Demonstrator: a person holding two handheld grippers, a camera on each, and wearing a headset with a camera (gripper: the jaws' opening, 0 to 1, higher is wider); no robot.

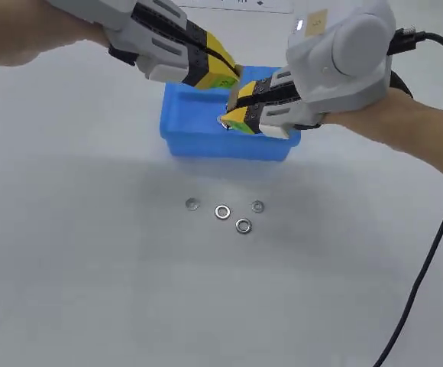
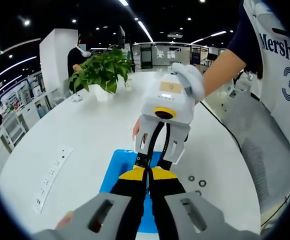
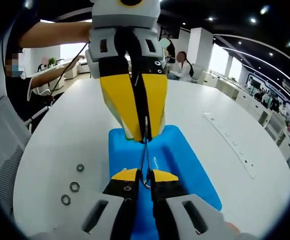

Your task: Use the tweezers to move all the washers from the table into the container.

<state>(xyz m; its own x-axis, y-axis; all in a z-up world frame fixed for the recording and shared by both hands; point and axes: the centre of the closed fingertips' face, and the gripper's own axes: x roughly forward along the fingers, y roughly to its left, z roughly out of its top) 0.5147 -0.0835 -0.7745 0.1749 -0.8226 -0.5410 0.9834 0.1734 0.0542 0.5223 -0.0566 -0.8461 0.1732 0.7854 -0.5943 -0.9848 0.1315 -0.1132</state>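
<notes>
Both grippers meet tip to tip over the blue container (image 1: 206, 141). My left gripper (image 1: 234, 75) reaches in from the upper left, my right gripper (image 1: 233, 116) from the right. In the right gripper view the thin metal tweezers (image 3: 145, 150) run from the shut yellow jaws of the left gripper (image 3: 145, 136) down into the shut jaws of the right gripper (image 3: 146, 176), above the container (image 3: 185, 165). A small ring shape shows at the tweezers' lower end; I cannot tell whether it is a washer. Several washers (image 1: 221, 212) lie on the table in front of the container.
The washers (image 3: 74, 187) lie left of the container in the right gripper view and lower right (image 2: 202, 183) in the left gripper view. A black cable (image 1: 428, 252) hangs over the table's right side. A potted plant (image 2: 102, 70) stands far back on the table.
</notes>
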